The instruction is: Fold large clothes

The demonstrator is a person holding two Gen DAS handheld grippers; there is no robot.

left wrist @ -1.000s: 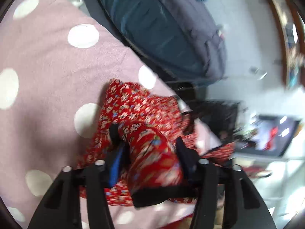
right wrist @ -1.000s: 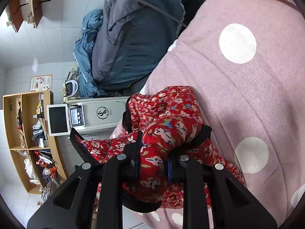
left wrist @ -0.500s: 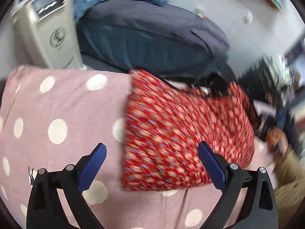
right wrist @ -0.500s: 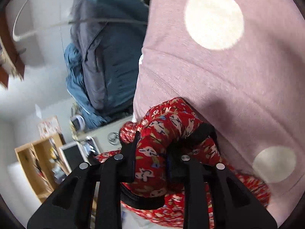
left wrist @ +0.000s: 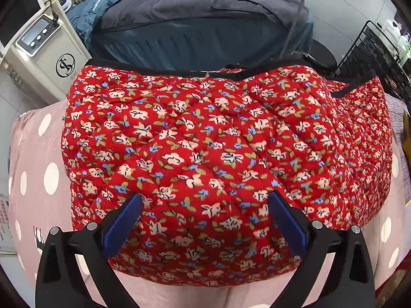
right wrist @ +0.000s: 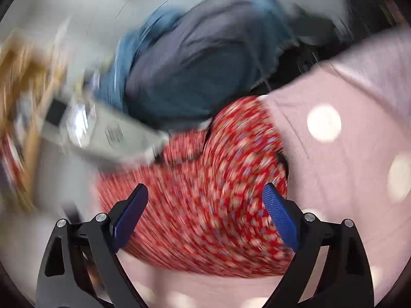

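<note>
A red quilted garment (left wrist: 221, 159) with a small flower print and black trim lies folded in a broad block on the pink polka-dot bedspread (left wrist: 33, 179). My left gripper (left wrist: 204, 206) is open and empty, hovering just over the garment's near edge. In the right wrist view, which is motion-blurred, the same garment (right wrist: 226, 200) lies ahead, and my right gripper (right wrist: 205, 197) is open and empty above its near part.
A dark blue and grey bedding pile (left wrist: 200, 25) lies beyond the garment. A white appliance with a display (left wrist: 46, 51) stands at the left. A black wire rack (left wrist: 377, 54) is at the right. The bedspread (right wrist: 346, 154) extends to the right.
Both grippers have let go of the red garment and opened. They pulled back, and the garment now lies spread and folded on the bedspread. The right gripper is still swinging fast.
</note>
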